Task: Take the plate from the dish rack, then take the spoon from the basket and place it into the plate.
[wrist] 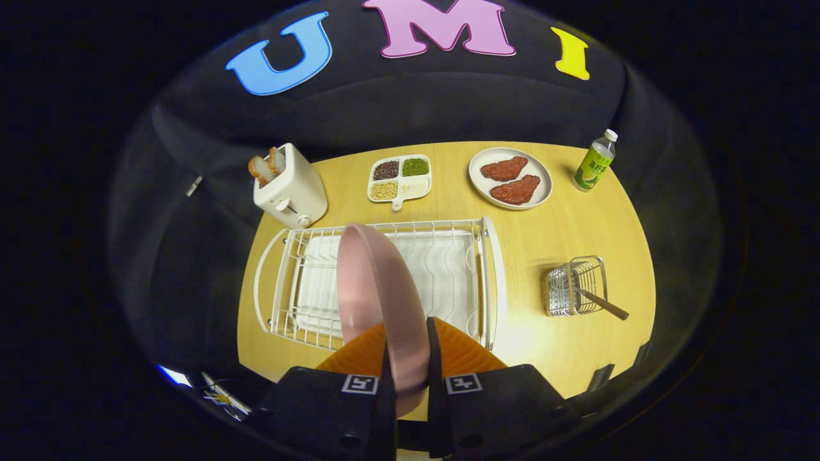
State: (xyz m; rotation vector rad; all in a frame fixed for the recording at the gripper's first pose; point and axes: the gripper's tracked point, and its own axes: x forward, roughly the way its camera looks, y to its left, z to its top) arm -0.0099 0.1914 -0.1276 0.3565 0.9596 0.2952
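Note:
A pink plate [375, 288] stands on edge between my fingers, held above the white wire dish rack [448, 230]. My gripper [409, 358] is shut on the plate's near rim, one finger on each face. To the right of the rack a small wire basket [576, 285] sits on the wooden table [570, 224]. A brown-handled spoon [605, 306] leans out of the basket toward the right.
Beyond the rack stand a white toaster [291, 189] with bread slices, a divided dish of beans [400, 179] and a white plate with two pieces of meat [510, 177]. A green-labelled bottle [594, 162] stands at the far right corner.

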